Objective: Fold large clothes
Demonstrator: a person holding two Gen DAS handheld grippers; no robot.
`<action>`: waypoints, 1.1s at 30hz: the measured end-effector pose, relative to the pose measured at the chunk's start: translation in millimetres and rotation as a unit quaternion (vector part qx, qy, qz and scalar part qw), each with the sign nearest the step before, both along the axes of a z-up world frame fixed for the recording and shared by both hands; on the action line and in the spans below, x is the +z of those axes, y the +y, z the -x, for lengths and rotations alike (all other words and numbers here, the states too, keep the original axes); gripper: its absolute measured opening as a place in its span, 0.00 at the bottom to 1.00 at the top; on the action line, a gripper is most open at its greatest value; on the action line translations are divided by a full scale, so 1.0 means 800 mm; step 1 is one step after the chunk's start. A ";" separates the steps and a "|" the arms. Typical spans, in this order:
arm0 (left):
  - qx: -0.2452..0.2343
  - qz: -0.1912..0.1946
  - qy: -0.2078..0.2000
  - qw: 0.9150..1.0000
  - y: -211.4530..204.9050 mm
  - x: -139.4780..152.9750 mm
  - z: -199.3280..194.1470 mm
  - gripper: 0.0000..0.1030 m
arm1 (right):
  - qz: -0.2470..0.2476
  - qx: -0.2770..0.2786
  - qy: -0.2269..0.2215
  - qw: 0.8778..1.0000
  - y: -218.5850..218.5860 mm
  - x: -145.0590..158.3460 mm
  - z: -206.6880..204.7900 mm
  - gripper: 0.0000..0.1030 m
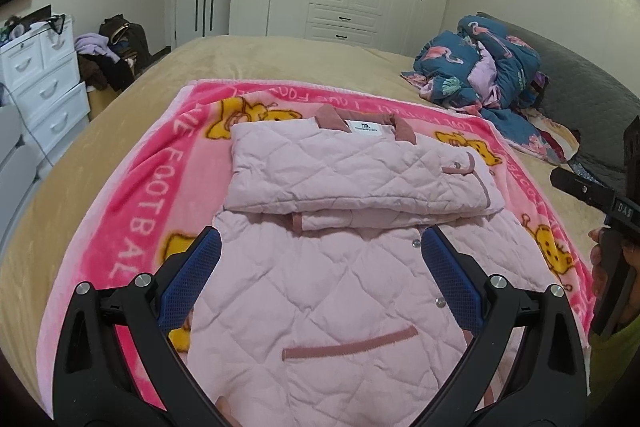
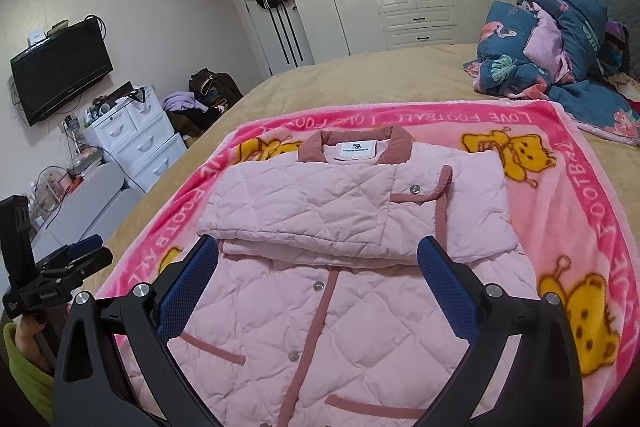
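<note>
While the pink quilted jacket (image 1: 340, 267) lies partly folded on a pink cartoon blanket (image 1: 132, 211) spread over the bed (image 1: 280, 59), its collar end at 12 o'clock, the left claw (image 1: 320, 263) hovers spread wide above its hem; the right claw (image 2: 318, 271) hovers likewise, released, grasping nothing.

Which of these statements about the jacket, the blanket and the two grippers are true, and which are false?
1. The pink quilted jacket lies on a pink blanket. True.
2. The left gripper is shut on the jacket. False: its jaws stand wide open, holding nothing.
3. The jacket's sleeves are folded across its chest. True.
4. The right gripper is shut. False: it is open.
5. The jacket's collar points toward the cameras. False: it lies at the far end.
</note>
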State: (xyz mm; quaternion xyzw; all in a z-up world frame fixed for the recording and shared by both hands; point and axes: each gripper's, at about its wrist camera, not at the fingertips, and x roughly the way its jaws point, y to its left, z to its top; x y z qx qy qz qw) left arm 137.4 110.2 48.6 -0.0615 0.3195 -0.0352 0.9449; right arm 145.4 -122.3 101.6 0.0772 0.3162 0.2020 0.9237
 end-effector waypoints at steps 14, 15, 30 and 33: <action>-0.009 0.018 0.006 1.000 -0.011 -0.012 0.038 0.91 | 0.009 -0.005 0.002 1.000 -0.019 -0.002 0.026 0.96; -0.009 0.019 0.005 1.000 -0.012 -0.012 0.041 0.91 | 0.009 -0.006 0.003 1.000 -0.021 -0.002 0.028 0.96; -0.008 0.010 0.015 1.000 -0.024 -0.019 0.069 0.91 | 0.022 0.000 0.012 1.000 -0.039 -0.008 0.052 0.96; -0.007 0.009 0.022 1.000 -0.025 -0.024 0.072 0.91 | 0.027 0.000 0.020 0.999 -0.044 -0.015 0.057 0.96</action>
